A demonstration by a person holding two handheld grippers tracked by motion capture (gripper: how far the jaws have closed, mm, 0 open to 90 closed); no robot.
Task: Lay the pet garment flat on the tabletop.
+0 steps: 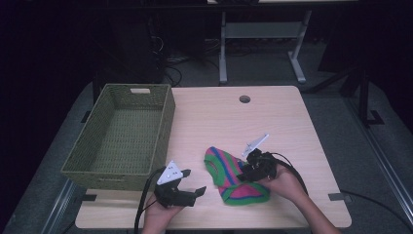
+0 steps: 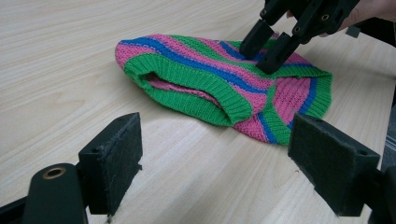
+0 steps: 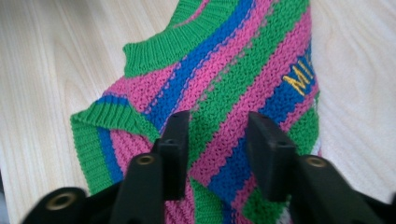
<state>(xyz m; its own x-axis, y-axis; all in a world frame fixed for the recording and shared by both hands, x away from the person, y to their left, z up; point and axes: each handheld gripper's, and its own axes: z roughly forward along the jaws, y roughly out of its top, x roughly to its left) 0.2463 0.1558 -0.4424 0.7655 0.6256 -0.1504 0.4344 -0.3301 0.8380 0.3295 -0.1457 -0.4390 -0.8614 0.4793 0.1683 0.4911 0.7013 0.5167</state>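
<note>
— Striped knit, pink, green and blue: small sweater (image 1: 235,176) lying flat on the wooden table (image 1: 292,126), near the front edge, right of centre. Yellow stitched letters on one blue stripe in the right gripper view, cut off at the edge.

— And the right gripper (image 1: 247,171)?

— Down on the sweater, tips on the knit. Jaws partly apart, a band of the stripes between them in its own view. Pinched or merely resting on the fabric: cannot tell. From the left gripper view, both tips set into the far upper side of the garment, no fold lifted.

— Left gripper (image 1: 194,191)?

— Wide open, nothing between the pads (image 2: 119,158). Held low over bare wood, just left of the sweater and apart from it, pointing toward it. Green ribbed opening of the sweater facing that camera.

— Anything else on the table?

— Green woven basket (image 1: 160,127) at the left side, well apart from the sweater, with a slot handle in the far wall. Round cable hole (image 1: 244,99) near the far edge.
</note>
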